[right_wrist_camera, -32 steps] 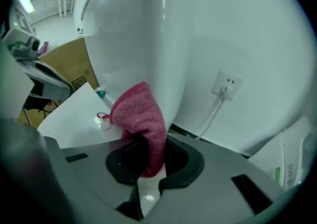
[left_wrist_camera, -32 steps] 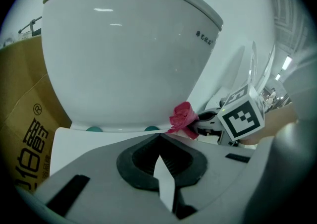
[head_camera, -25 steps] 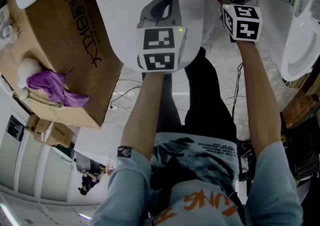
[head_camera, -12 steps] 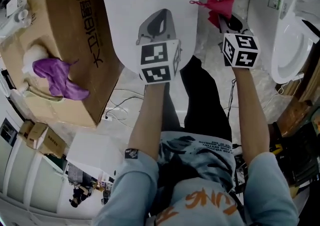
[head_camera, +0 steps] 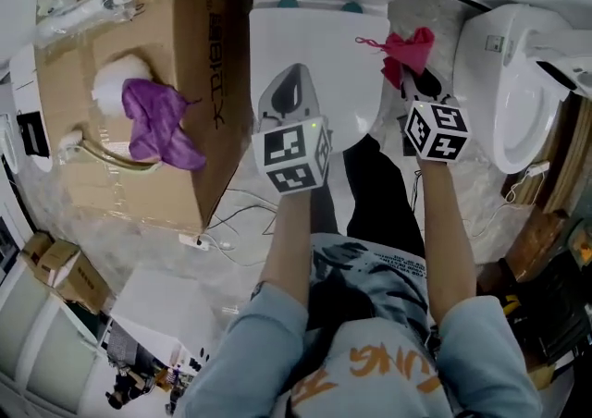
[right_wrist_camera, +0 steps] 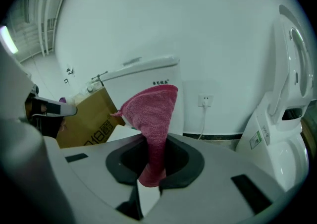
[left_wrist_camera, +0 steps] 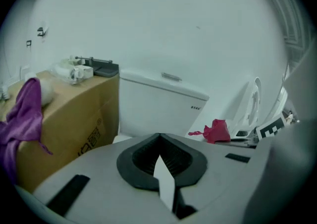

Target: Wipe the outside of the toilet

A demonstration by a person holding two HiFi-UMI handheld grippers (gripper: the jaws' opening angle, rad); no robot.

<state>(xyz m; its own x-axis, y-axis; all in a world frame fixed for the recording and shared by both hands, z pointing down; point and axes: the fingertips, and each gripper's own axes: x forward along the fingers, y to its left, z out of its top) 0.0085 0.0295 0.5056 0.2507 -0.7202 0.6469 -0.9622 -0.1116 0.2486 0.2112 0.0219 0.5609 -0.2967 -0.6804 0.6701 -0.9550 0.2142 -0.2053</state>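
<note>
Moved: right tongs (head_camera: 408, 85) lower in frame, beside toilet lid (head_camera: 344, 55), gripping red cloth (head_camera: 410, 46) | left tongs (head_camera: 291, 76) closed, empty | wiping judged imminent.

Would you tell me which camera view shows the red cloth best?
The right gripper view: the red cloth fills the centre, pinched between the right gripper's jaws, weave visible. The head view shows only a small bunch beyond that gripper; the left gripper view, a small distant lump at right.
</note>
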